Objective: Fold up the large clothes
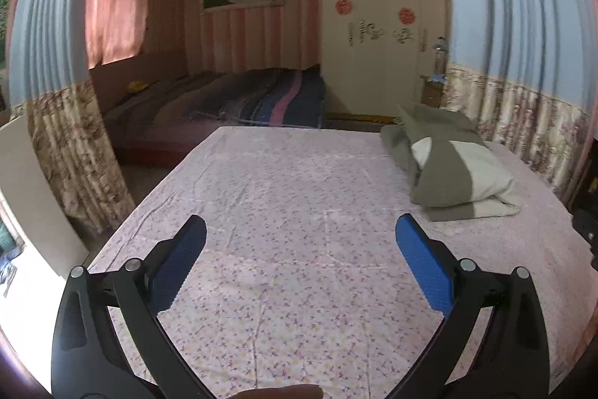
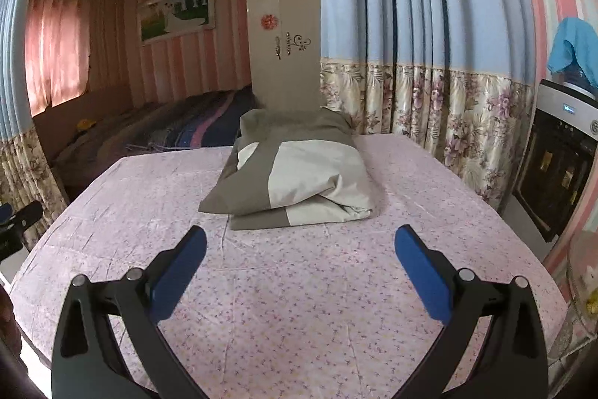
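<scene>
A grey and white cloth [image 2: 295, 171] lies folded in a thick stack toward the far side of the pink flowered table cover [image 2: 299, 305]. In the left wrist view the same folded cloth [image 1: 448, 167] sits at the far right of the cover [image 1: 280, 212]. My right gripper [image 2: 301, 242] hovers open just short of the stack, nothing between its blue pads [image 2: 420, 272]. My left gripper [image 1: 301, 234] is open too, over bare cover well left of the stack.
Blue and flowered curtains [image 2: 429, 62] hang close behind the table on the right. A dark cabinet [image 2: 557, 167] stands at the far right. Beyond the table's far edge lies a bed with a striped blanket [image 1: 254, 100] and a white wardrobe [image 1: 373, 36].
</scene>
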A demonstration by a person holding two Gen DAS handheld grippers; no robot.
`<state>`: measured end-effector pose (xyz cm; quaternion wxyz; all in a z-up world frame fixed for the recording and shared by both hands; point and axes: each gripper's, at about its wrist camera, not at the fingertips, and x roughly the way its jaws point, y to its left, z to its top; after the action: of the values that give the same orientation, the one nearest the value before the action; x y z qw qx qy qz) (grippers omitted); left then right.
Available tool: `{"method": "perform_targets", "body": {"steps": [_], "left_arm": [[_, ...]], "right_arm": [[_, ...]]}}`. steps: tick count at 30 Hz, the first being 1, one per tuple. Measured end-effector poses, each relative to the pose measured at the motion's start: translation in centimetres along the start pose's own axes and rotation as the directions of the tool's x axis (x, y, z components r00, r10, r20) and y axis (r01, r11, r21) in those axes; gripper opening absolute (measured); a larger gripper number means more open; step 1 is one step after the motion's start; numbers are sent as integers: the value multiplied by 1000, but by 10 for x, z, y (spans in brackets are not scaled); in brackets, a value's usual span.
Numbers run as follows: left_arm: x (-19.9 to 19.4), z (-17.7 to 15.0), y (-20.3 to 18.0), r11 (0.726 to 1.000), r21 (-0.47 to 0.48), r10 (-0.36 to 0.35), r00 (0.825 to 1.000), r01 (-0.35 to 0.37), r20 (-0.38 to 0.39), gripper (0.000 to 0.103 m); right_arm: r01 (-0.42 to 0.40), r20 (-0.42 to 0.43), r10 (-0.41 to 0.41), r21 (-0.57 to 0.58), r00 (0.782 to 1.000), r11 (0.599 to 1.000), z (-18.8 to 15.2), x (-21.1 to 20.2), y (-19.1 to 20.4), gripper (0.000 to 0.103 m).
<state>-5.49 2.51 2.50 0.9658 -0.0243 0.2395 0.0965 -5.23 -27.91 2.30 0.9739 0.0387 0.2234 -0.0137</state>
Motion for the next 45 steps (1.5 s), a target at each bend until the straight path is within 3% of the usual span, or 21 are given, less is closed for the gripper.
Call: {"method": "perform_targets", "body": {"steps": [8, 13, 17, 29, 45], "left_arm": [[6, -8, -12, 995, 55, 87, 996, -87, 12, 100], [13, -12, -20, 999, 19, 50, 999, -51, 3, 100], [29, -12, -33, 994, 59, 93, 996, -93, -12, 100], [47, -3, -49, 992, 88, 92, 996, -90, -17, 100], [49, -5, -44, 995, 60, 83, 996, -81, -40, 100]], "right_arm": [[-39, -32, 38, -14, 999, 999, 4, 26, -11, 101], [-58, -54, 56, -28, 997, 998, 11, 47, -16, 101], [-63, -56, 61, -44, 997, 997, 18, 60, -19, 101], [-65, -93, 60, -47, 994, 997, 16, 88, -23, 101], [-66, -101, 60, -65, 993, 996, 15, 96, -22, 101]]}}
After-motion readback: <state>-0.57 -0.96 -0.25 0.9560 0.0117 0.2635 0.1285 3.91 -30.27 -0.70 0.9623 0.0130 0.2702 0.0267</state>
